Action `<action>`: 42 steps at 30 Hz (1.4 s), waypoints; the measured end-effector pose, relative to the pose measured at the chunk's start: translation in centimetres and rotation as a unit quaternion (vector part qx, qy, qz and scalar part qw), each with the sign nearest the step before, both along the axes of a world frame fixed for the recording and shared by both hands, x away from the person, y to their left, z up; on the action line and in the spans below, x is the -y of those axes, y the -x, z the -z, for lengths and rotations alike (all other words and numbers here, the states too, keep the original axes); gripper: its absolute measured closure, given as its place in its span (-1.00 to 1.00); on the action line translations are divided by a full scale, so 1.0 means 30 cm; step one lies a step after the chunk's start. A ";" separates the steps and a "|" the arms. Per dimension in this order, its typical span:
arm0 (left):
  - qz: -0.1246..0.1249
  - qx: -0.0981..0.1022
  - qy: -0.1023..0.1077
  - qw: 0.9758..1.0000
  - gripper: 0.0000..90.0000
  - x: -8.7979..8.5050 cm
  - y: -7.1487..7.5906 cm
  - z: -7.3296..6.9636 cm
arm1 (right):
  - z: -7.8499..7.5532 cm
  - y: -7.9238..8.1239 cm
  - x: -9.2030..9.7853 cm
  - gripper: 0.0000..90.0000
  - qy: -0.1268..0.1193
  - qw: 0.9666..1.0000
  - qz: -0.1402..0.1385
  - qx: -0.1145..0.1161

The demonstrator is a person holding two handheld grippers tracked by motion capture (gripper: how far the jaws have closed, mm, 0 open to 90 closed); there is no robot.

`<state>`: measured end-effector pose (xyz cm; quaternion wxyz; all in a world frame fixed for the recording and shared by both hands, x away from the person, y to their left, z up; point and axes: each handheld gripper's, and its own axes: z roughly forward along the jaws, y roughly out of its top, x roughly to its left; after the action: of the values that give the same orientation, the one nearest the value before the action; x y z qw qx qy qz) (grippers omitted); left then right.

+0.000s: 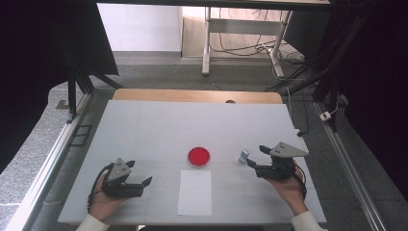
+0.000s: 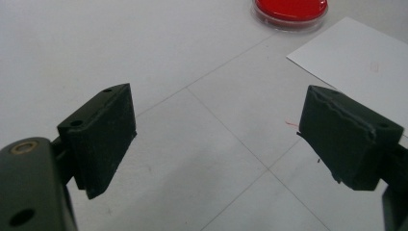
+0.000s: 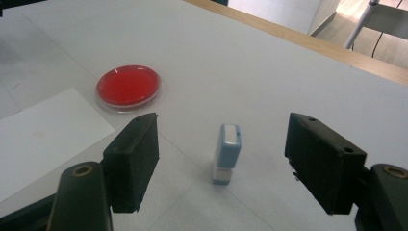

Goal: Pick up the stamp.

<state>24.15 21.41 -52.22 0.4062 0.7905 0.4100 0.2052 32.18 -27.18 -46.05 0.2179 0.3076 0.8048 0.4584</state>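
The stamp (image 3: pixel 228 153) is a small light-blue block on a white base with a white label on its top face; it stands upright on the counter (image 1: pixel 144 130), long axis vertical, to the right of the red dish (image 1: pixel 198 156) and paper (image 1: pixel 195 192). The right hand-held gripper (image 3: pixel 221 163) is wide open and empty, its jaws flanking the stamp without contact. The left hand-held gripper (image 2: pixel 216 139) is also wide open and empty, over bare counter left of the paper.
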 end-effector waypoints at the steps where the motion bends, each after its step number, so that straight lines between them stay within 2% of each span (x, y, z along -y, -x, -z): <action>1: 0.000 0.001 0.001 1.000 -0.71 -0.002 0.001 -0.001 | -0.004 -0.004 -0.003 -0.38 -0.001 1.000 -0.001 0.000; 6: 0.002 0.003 0.001 1.000 -0.71 -0.001 0.003 -0.001 | -0.023 -0.053 -0.039 -0.36 0.008 1.000 0.000 -0.007; 12: 0.002 0.003 -0.003 1.000 -0.71 0.002 0.000 0.001 | -0.026 -0.084 -0.059 -0.33 0.012 1.000 0.000 -0.018; 15: 0.000 0.004 -0.006 1.000 -0.71 0.002 -0.001 0.003 | -0.011 -0.092 -0.059 -0.33 0.007 1.000 -0.001 -0.021; 18: -0.001 0.004 -0.007 1.000 -0.72 0.000 -0.001 0.004 | 0.000 -0.099 -0.061 -0.32 0.018 0.999 -0.006 -0.026; 28: 0.000 0.005 -0.010 1.000 -0.71 0.005 0.001 0.008 | 0.051 -0.123 -0.071 -0.23 0.027 0.999 -0.001 -0.046; 39: 0.001 0.003 -0.016 1.000 -0.71 0.006 0.001 0.013 | 0.084 -0.131 -0.069 -0.05 0.033 0.998 0.007 -0.048; 42: 0.002 0.004 -0.015 1.000 -0.72 0.005 0.001 0.013 | 0.092 -0.134 -0.066 0.02 0.030 0.998 0.009 -0.055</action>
<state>24.12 21.27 -52.60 0.3959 0.7965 0.4038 0.2139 36.18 -25.19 -48.82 0.1866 0.3328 0.8261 0.4147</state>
